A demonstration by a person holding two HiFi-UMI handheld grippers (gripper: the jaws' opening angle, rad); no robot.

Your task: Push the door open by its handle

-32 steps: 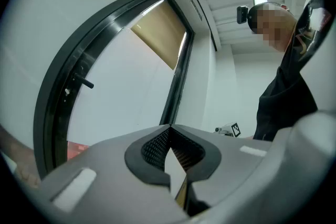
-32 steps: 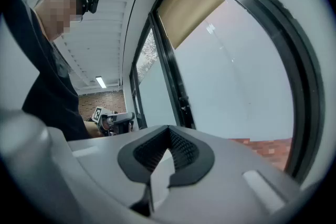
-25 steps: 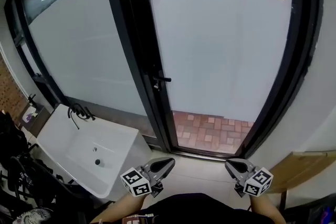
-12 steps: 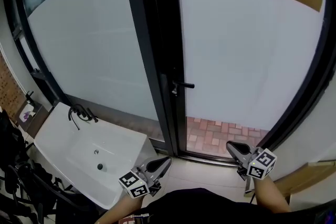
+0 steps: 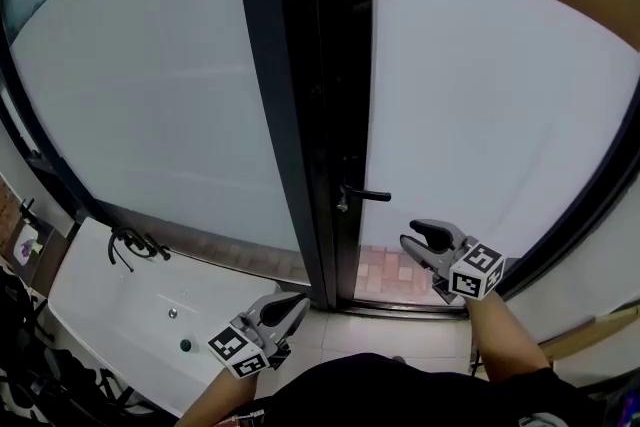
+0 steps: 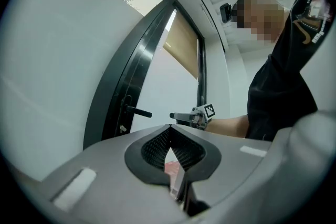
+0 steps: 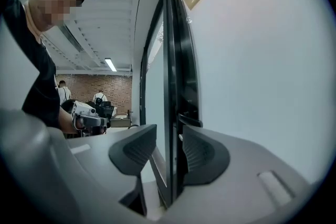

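Right tongs (image 5: 412, 235) have risen toward the handle (image 5: 368, 196), jaws opening.

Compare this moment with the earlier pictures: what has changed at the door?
The right gripper has risen from low down toward the door handle and is just short of it. Its jaws, shut before, are opening with nothing between them. The person has also come closer to the door. The left gripper stays low and shut, and the handle is untouched.
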